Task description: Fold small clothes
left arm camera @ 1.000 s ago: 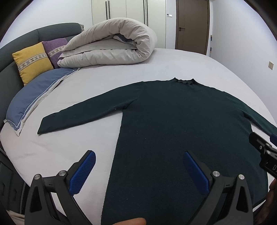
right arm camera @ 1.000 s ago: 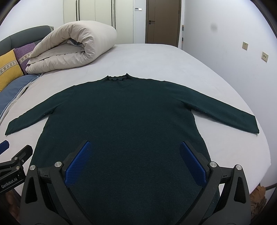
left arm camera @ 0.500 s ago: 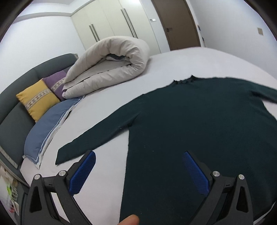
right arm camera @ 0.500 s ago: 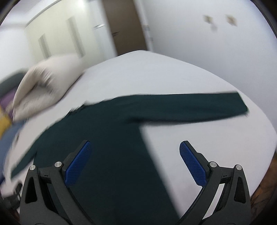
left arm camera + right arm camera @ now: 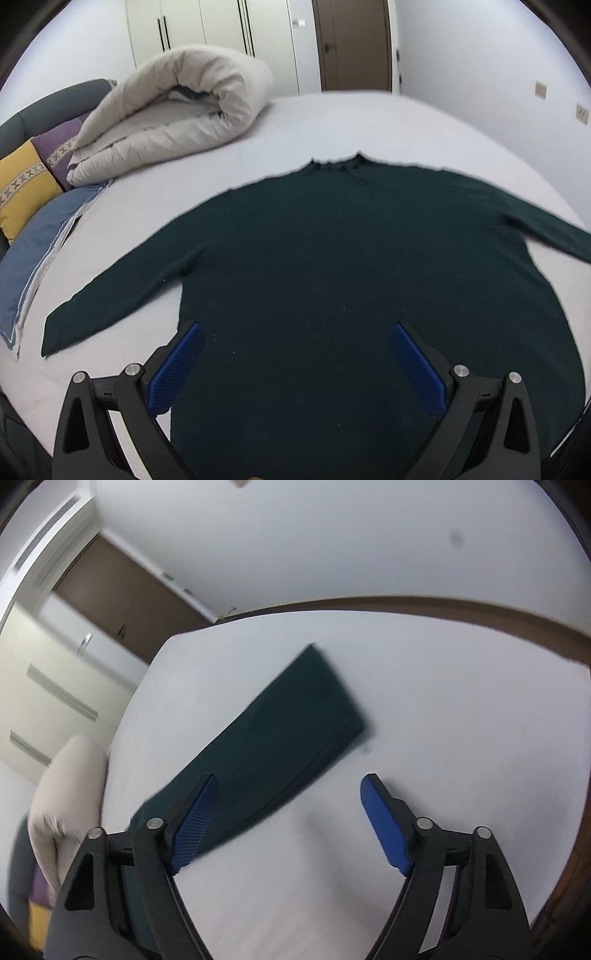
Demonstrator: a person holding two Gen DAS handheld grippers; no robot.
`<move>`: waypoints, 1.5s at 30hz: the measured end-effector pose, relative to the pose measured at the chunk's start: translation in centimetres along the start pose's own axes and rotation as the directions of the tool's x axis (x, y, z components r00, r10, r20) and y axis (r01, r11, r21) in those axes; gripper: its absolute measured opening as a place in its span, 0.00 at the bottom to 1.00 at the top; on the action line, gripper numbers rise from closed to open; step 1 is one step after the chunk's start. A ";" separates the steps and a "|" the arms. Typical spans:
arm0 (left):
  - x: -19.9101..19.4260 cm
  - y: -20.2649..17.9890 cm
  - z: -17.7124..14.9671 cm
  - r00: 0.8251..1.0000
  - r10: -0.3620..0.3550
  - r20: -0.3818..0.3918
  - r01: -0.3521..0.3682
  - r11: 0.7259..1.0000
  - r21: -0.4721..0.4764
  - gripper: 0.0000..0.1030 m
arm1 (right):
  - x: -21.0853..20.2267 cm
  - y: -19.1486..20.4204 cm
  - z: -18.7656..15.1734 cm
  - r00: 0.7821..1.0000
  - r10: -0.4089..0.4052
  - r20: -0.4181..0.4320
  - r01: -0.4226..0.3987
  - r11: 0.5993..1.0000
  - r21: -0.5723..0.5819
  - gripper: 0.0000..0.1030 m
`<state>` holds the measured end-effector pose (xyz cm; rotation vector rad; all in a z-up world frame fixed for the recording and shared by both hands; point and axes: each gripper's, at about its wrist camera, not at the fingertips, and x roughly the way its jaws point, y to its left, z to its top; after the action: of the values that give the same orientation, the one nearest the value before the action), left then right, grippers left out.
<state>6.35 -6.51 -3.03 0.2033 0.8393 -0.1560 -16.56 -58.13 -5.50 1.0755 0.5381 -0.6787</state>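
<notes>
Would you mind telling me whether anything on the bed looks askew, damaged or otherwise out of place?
Nothing stands out. The dark green sweater lies flat on the bed with both sleeves spread, unfolded. The rolled duvet and pillows sit tidily near the headboard. Both tongs are open and empty.

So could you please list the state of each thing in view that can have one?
sweater: spread flat, unfolded, sleeves out
duvet: rolled up
wardrobe doors: closed
room door: closed
left gripper: open, empty
right gripper: open, empty
</notes>
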 end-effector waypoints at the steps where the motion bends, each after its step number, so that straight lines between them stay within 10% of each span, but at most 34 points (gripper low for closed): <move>1: 0.2 -0.2 0.2 1.000 -0.002 -0.002 0.002 1.000 -0.011 1.00 | 0.4 -0.8 0.4 1.000 0.016 -0.006 -0.016 1.000 0.025 0.71; 15: 4.4 0.7 3.0 0.987 -0.160 -0.016 0.154 0.971 -0.182 0.93 | 3.7 -0.8 5.1 0.996 0.071 -0.046 -0.070 0.997 0.026 0.08; 23: 4.9 1.8 4.5 0.967 -0.255 0.027 0.254 0.939 -0.232 0.93 | 1.8 11.4 4.9 0.982 0.165 -0.091 -0.185 0.940 -0.289 0.07; 32: 6.2 4.8 5.6 0.893 -0.439 0.097 0.445 0.830 -0.337 0.92 | 3.1 28.4 -12.8 0.865 0.270 -0.423 -0.474 0.719 -0.509 0.07; 37: 8.2 5.1 5.3 0.869 -0.491 0.065 0.478 0.795 -0.373 0.89 | 5.1 28.2 -23.4 0.835 0.157 -0.527 -0.474 0.692 -0.544 0.14; 45: 10.9 3.0 5.8 0.830 -0.556 0.041 0.518 0.742 -0.425 0.88 | 5.5 21.0 -29.1 0.786 0.196 -0.586 -0.534 0.694 -0.483 0.54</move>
<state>18.40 -5.66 -7.10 -0.4592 0.9852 -0.5092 0.42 -26.06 -7.70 0.6601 0.8791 0.1908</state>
